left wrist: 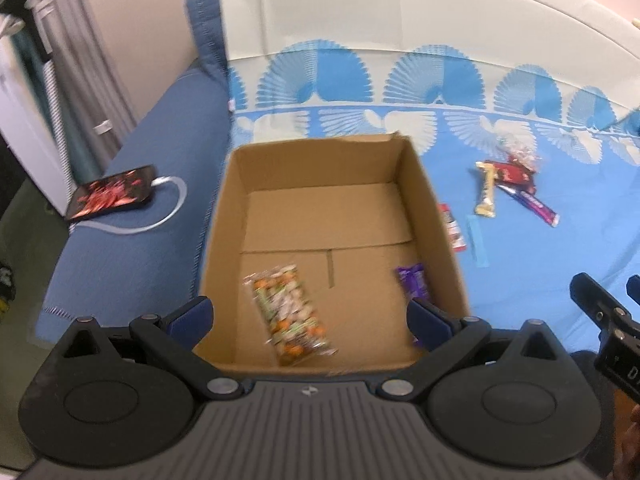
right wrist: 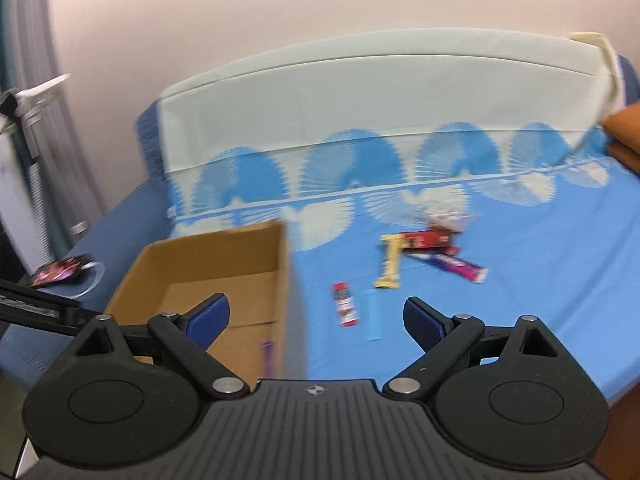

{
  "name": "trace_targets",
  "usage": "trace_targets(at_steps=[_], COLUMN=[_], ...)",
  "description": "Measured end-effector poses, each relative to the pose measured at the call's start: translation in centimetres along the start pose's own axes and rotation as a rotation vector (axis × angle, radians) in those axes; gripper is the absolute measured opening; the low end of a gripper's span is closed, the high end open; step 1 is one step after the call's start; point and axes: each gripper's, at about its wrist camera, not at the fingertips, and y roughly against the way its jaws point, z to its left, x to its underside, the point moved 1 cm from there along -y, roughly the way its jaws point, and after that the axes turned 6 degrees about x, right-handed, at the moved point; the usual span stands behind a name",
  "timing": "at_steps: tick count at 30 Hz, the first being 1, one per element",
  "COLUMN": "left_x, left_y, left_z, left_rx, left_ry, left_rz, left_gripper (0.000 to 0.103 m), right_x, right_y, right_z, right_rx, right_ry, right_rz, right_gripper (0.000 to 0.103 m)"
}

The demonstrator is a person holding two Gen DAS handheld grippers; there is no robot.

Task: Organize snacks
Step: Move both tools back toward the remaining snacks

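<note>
An open cardboard box (left wrist: 428, 200) (right wrist: 224, 248) sits on the blue bedspread. Inside it lie a clear bag of orange and green sweets (left wrist: 290, 316) and a purple snack pack (left wrist: 414, 284) (right wrist: 267, 356). My left gripper (left wrist: 312, 316) hovers open over the box's near edge, nothing between its pads. My right gripper (right wrist: 316, 320) is open and empty, right of the box. On the bed beyond lie a small red pack (right wrist: 345, 304) (left wrist: 454, 228), a light blue stick (right wrist: 372, 316) (left wrist: 478, 244), a yellow bar (right wrist: 389, 266) (left wrist: 486, 192), a red pack (right wrist: 428, 240) (left wrist: 514, 172) and a purple bar (right wrist: 460, 268) (left wrist: 528, 202).
A phone (left wrist: 114, 196) (right wrist: 60, 270) with a white charging cable (left wrist: 168, 208) lies on the dark blue blanket left of the box. A white headboard cover (right wrist: 380, 92) rises behind the bed. An orange cushion (right wrist: 624, 128) sits at far right. The right gripper's body (left wrist: 604, 320) shows at the left wrist view's edge.
</note>
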Motion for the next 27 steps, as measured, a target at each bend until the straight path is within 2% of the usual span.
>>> trace_targets(at_steps=[6,12,17,23,27], left_x=[-4.0,-8.9,-12.4,-16.0,-17.4], left_y=[-2.4,-7.8,-15.5,-27.0,-33.5], left_z=[-4.4,-9.3,-14.0,-19.9,-22.8], left_rx=[0.043,0.072,0.097,0.178,0.228], left_ry=[-0.039,-0.081,-0.132,-0.209,-0.211], left_rz=[0.033,0.114,0.224,0.32,0.401], left_gripper=[0.103,0.103,0.103,0.103,0.103], right_x=[-0.8,-1.5,-2.4,-2.9,-2.8], right_y=[-3.2,-9.8,-17.4,-27.5,-32.7], right_z=[-6.5,-12.7,-16.1,-18.6,-19.2], right_rx=[0.125,0.199,0.2,0.126,0.122], right_ry=[-0.09,-0.129,-0.075,-0.009,0.037], right_rz=[0.002,0.063,0.138,0.278,0.326], right_gripper=[0.095,0.096,0.096,0.096,0.096])
